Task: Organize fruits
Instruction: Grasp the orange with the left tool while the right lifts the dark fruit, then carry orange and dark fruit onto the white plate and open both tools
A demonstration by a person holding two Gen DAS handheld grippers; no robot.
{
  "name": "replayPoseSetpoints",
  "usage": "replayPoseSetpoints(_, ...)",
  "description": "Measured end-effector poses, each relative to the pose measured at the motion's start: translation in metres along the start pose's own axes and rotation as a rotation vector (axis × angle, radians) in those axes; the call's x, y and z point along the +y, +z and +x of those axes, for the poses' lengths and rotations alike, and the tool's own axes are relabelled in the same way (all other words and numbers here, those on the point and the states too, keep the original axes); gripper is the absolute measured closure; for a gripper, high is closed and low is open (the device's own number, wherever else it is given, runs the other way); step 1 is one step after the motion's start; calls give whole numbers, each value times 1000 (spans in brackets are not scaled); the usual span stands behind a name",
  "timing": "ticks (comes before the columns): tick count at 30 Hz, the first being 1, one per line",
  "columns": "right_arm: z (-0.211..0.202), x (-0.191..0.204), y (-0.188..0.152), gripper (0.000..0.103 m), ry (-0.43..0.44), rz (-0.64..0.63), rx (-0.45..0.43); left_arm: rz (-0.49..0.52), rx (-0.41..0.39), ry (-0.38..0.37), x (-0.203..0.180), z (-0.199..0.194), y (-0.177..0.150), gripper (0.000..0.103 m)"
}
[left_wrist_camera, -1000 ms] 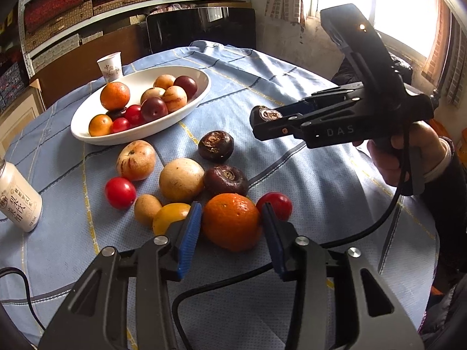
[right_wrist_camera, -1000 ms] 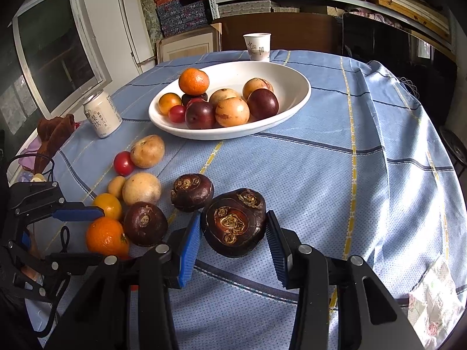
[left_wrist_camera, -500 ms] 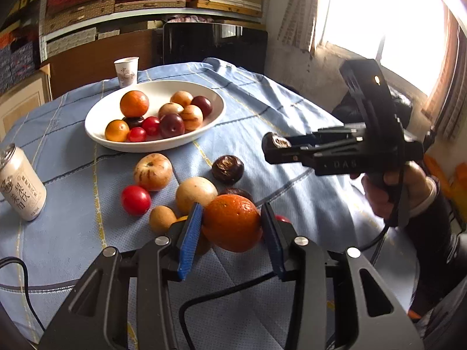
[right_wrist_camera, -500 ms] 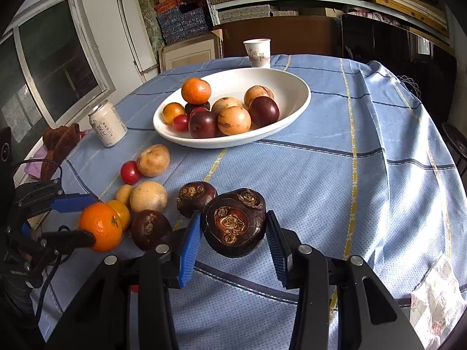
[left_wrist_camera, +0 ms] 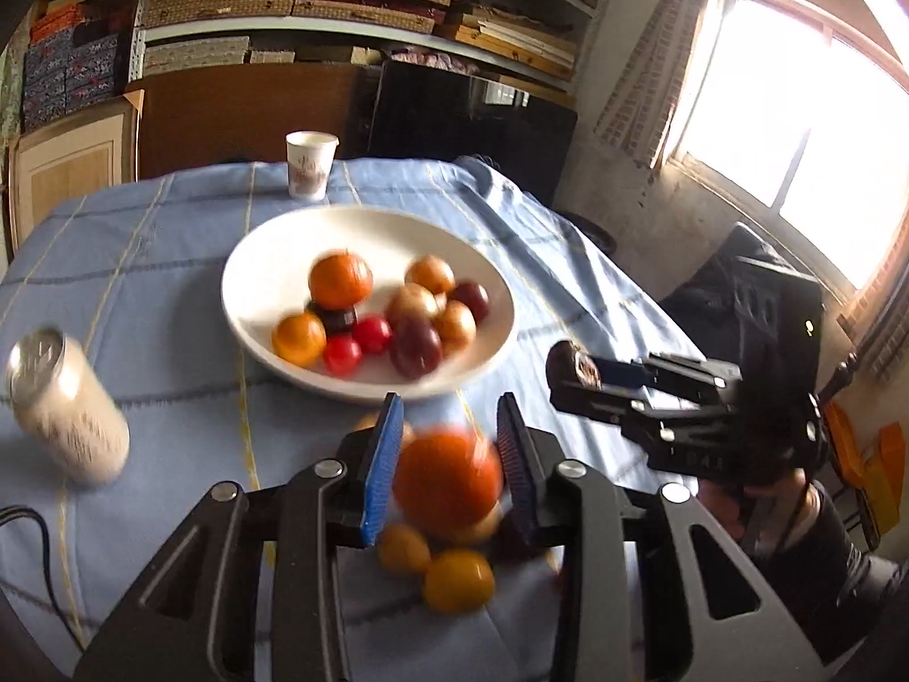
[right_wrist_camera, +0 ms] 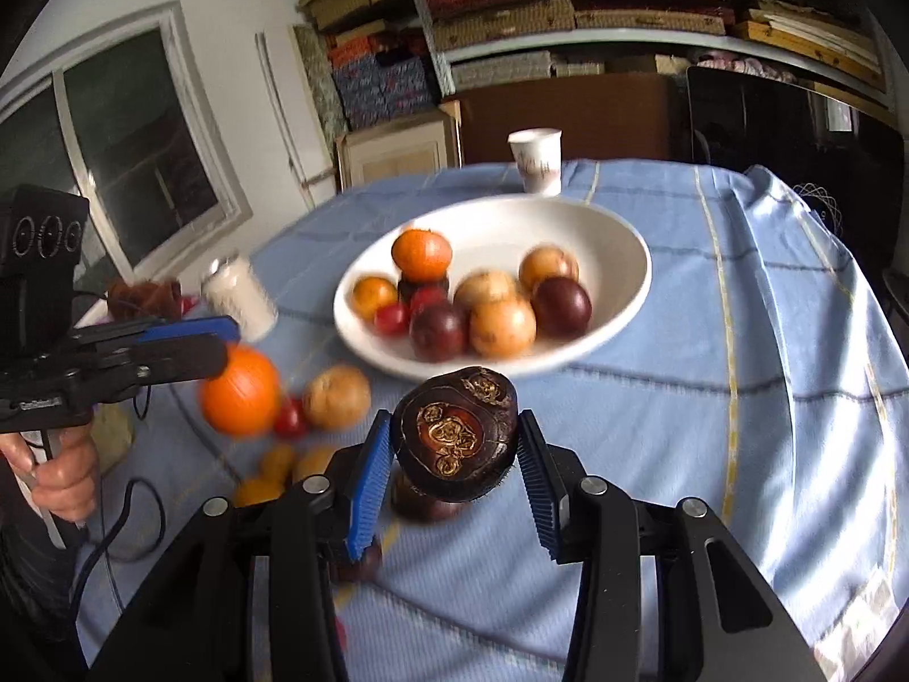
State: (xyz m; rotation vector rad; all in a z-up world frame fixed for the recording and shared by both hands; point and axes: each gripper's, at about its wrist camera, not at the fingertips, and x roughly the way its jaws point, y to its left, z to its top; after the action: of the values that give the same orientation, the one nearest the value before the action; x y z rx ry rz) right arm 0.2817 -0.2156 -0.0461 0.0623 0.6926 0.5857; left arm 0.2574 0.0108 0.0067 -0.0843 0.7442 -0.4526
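Note:
My left gripper (left_wrist_camera: pixel 449 472) has a blurred orange (left_wrist_camera: pixel 446 480) between its blue pads, lifted above the blue cloth; its jaws are closing on it. From the right wrist view the same orange (right_wrist_camera: pixel 241 392) hangs at the left gripper's tips. My right gripper (right_wrist_camera: pixel 454 454) is shut on a dark brown round fruit (right_wrist_camera: pixel 454 437), held above the cloth just short of the white bowl (right_wrist_camera: pixel 625 238). The bowl (left_wrist_camera: pixel 255 261) holds several fruits: oranges, tan, red and dark purple ones. Loose fruits lie below the grippers, among them a yellow one (left_wrist_camera: pixel 457 579) and a tan one (right_wrist_camera: pixel 335 398).
A drink can (left_wrist_camera: pixel 68 409) stands on the cloth left of the bowl. A paper cup (left_wrist_camera: pixel 309 165) sits behind the bowl near the table's far edge. Shelves with stacked boxes fill the back wall. A person's hand (right_wrist_camera: pixel 57 472) grips the left tool, with a cable trailing.
The left gripper has lifted the orange off the cloth and moved toward the bowl. The right gripper has risen slightly with the dark fruit and come closer to the bowl.

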Motion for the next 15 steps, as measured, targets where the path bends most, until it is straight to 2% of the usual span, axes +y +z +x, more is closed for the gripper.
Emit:
replayPoseSetpoints(4, 22, -8, 23, 59, 12, 50, -21, 7, -22, 54, 7, 24, 33, 70)
replayPoseSetpoints(6, 33, -12, 34, 59, 13, 70, -31, 5, 1, 111, 13, 39, 42, 70)
replayPoseSetpoints(7, 35, -14, 37, 59, 18, 80, -35, -14, 9, 107, 17, 39, 43, 72)
replayPoseSetpoints(9, 31, -17, 35, 59, 43, 98, -43, -41, 3, 49, 22, 24, 36, 72)
replayPoseSetpoints(12, 14, -18, 31, 59, 36, 101, -67, 19, 16, 56, 18, 5, 12, 72)
replayPoseSetpoints(15, -7, -14, 32, 59, 51, 97, -122, 40, 68, 76, 17, -3, -15, 68)
